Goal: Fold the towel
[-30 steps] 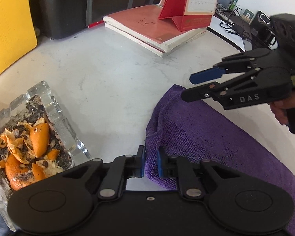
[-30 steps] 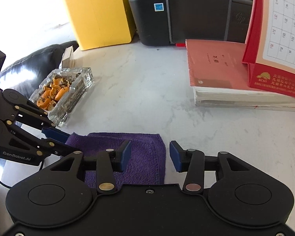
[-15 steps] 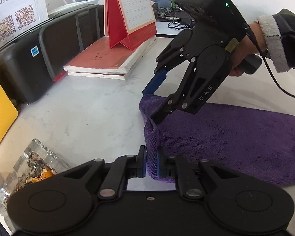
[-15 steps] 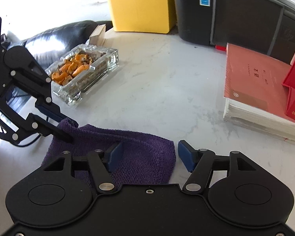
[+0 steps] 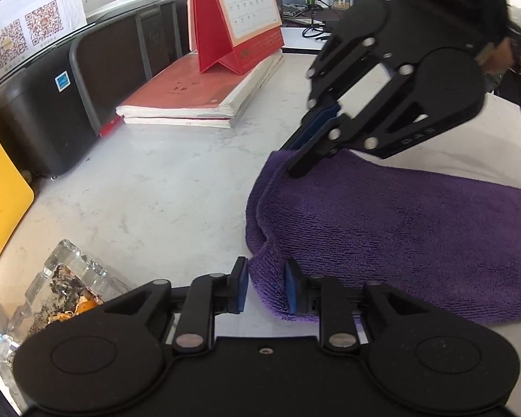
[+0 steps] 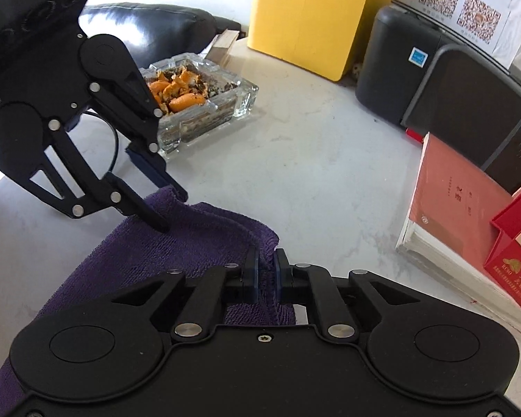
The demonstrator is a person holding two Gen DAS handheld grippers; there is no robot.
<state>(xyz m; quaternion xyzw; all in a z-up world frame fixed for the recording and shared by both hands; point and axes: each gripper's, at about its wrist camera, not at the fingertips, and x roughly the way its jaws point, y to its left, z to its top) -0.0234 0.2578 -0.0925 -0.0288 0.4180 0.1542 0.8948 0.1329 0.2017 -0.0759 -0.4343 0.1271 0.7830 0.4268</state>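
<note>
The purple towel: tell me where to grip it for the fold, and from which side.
Grip the purple towel at the two corners of its short end, coming down from above. That hem stands bunched up off the table, so pads fit either side. The right gripper is closing on one corner; the left gripper is opening around the other.

Towel (image 5: 416,236) possibly cropped rightward

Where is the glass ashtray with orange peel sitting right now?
The glass ashtray sits on the white table, behind the left gripper in the right wrist view, beyond the purple towel and left of the yellow box.
</note>
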